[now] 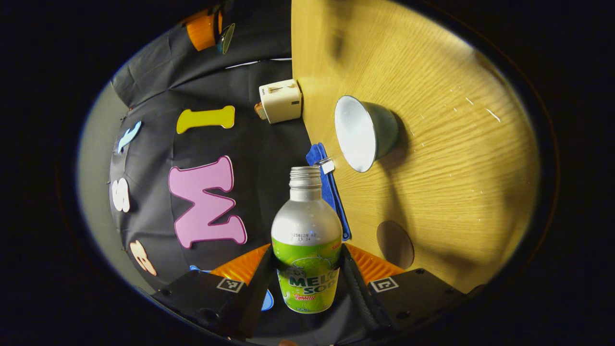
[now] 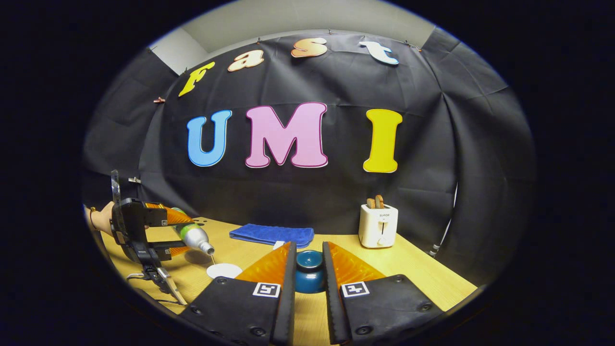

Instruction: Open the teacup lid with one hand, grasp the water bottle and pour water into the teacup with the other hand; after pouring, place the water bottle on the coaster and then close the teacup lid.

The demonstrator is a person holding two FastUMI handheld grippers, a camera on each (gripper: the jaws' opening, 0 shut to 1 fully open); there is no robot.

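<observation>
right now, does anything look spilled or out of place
Maybe: tiny bright specks on the table beyond the teacup could be splashed drops, but they are too small to be sure. The water bottle is tilted only because it is pouring.

The water bottle (image 1: 306, 240) reads "MELO… SOD…" (partly hidden); the toaster (image 2: 378, 225) reads "SUPOR"

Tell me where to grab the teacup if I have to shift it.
Pinch the rim from above, one finger of the tongs inside, one outside. The teacup stands upright with its lid off, it flares wide toward the mouth, and I see no handle, so spanning the body would likely be harder.
</observation>
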